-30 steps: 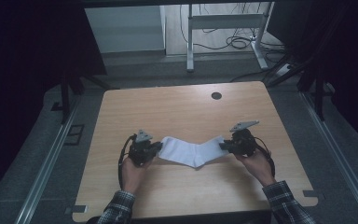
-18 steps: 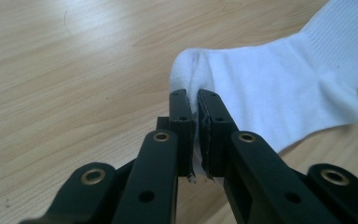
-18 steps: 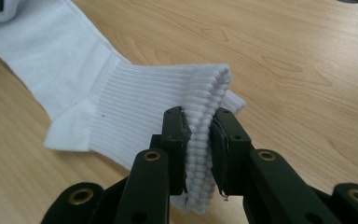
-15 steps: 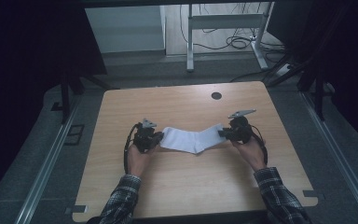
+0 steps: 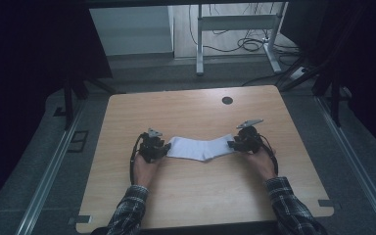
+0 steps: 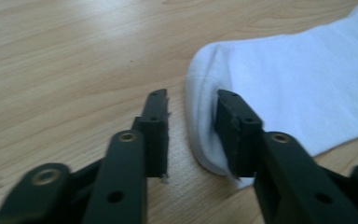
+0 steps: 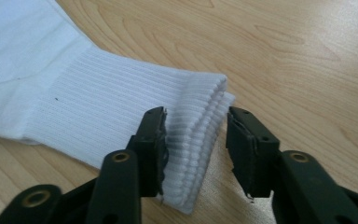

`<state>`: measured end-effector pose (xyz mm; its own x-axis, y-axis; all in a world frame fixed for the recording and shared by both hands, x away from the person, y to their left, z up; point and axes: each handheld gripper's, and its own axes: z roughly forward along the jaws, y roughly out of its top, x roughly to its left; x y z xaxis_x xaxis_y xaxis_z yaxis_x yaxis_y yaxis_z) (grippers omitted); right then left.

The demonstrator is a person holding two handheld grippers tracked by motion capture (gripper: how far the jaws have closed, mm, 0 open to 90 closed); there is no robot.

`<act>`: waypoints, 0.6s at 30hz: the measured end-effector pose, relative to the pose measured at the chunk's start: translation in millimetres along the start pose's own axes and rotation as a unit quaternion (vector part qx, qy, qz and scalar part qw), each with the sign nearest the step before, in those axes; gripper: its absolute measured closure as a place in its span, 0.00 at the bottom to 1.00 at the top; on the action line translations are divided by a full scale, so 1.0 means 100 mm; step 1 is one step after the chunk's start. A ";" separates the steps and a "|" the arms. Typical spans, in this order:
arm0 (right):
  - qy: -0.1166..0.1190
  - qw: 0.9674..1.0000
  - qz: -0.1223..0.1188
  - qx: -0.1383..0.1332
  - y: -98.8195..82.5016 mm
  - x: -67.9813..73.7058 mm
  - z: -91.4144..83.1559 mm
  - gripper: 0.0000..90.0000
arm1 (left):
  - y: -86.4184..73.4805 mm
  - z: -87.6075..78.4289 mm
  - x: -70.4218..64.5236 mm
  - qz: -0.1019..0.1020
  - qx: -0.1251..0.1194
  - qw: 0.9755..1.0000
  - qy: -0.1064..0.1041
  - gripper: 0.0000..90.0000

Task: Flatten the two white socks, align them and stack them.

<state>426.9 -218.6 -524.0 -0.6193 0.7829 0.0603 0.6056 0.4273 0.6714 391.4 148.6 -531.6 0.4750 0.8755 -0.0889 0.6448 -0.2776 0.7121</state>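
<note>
A white sock (image 5: 200, 148) lies flat on the wooden table (image 5: 186, 112), stretched between my two grippers. My left gripper (image 5: 164, 147) is at its toe end. In the left gripper view the jaws of the left gripper (image 6: 191, 128) stand open, and the rounded toe (image 6: 205, 93) lies in the gap against the right-hand jaw. My right gripper (image 5: 232, 144) is at the cuff end. In the right gripper view the right gripper (image 7: 196, 140) is open, with the ribbed, layered cuff (image 7: 198, 116) between its jaws.
A dark round hole (image 5: 227, 100) sits in the tabletop near the far edge. Beyond the table stand metal frame legs (image 5: 200, 44) and loose cables (image 5: 249, 44) on the floor. Bare wood surrounds the sock on all sides.
Both hands, the grippers and the sock have shifted a little away from the person, toward the table's middle. The sock now lies flatter.
</note>
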 end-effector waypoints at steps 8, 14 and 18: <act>0.005 1.000 -0.001 -0.019 0.02 0.01 -0.05 0.44 | 0.03 -0.11 0.03 0.002 -0.012 1.000 0.000 0.52; 0.016 1.000 -0.003 -0.023 0.04 0.05 -0.12 0.39 | 0.02 -0.18 0.01 0.012 -0.023 1.000 -0.009 0.40; 0.021 0.999 -0.002 -0.024 0.05 0.06 -0.15 0.36 | 0.01 -0.22 -0.02 0.017 -0.023 0.999 -0.018 0.34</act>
<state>418.1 -218.8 -509.1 -0.6424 0.7613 0.0874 0.5787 0.4072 0.7066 378.5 155.4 -515.4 0.5181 0.8506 -0.0893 0.6009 -0.2877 0.7458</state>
